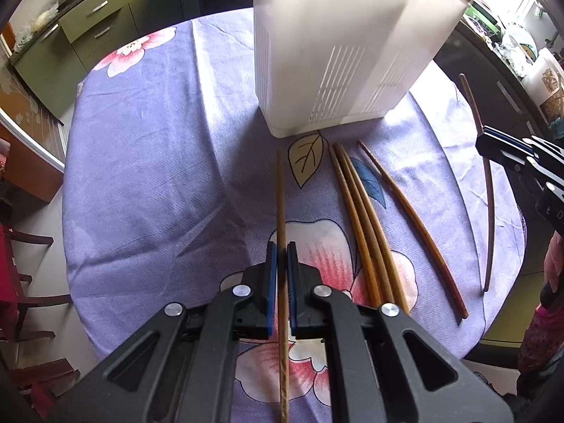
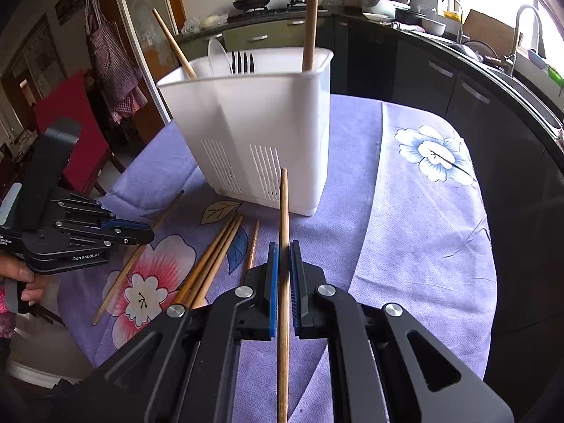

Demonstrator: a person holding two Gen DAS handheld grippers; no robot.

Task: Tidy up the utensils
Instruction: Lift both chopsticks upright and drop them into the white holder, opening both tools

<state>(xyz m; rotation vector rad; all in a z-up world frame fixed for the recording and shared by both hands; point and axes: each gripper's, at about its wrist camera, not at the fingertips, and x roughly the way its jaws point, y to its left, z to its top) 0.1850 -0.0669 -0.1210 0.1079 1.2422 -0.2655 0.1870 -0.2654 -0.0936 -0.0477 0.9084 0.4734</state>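
Note:
A white slotted utensil holder (image 1: 338, 53) (image 2: 257, 123) stands on the purple floral tablecloth (image 1: 141, 176). It holds two chopsticks (image 2: 312, 17), a fork and a clear spoon. My left gripper (image 1: 281, 246) is shut on one wooden chopstick (image 1: 280, 197) lying along the cloth, tip toward the holder. My right gripper (image 2: 284, 245) is shut on another chopstick (image 2: 284, 204), also pointing at the holder. Several loose chopsticks (image 1: 359, 211) (image 2: 211, 261) lie on the cloth between the grippers. The right gripper shows at the right edge of the left wrist view (image 1: 507, 151), the left gripper at the left edge of the right wrist view (image 2: 141, 234).
The round table's edge (image 2: 490, 246) curves close on the right. Dark kitchen cabinets (image 2: 458, 81) and a sink counter run behind. A red chair (image 2: 74, 123) stands at the left. Green drawers (image 1: 88, 28) lie beyond the table.

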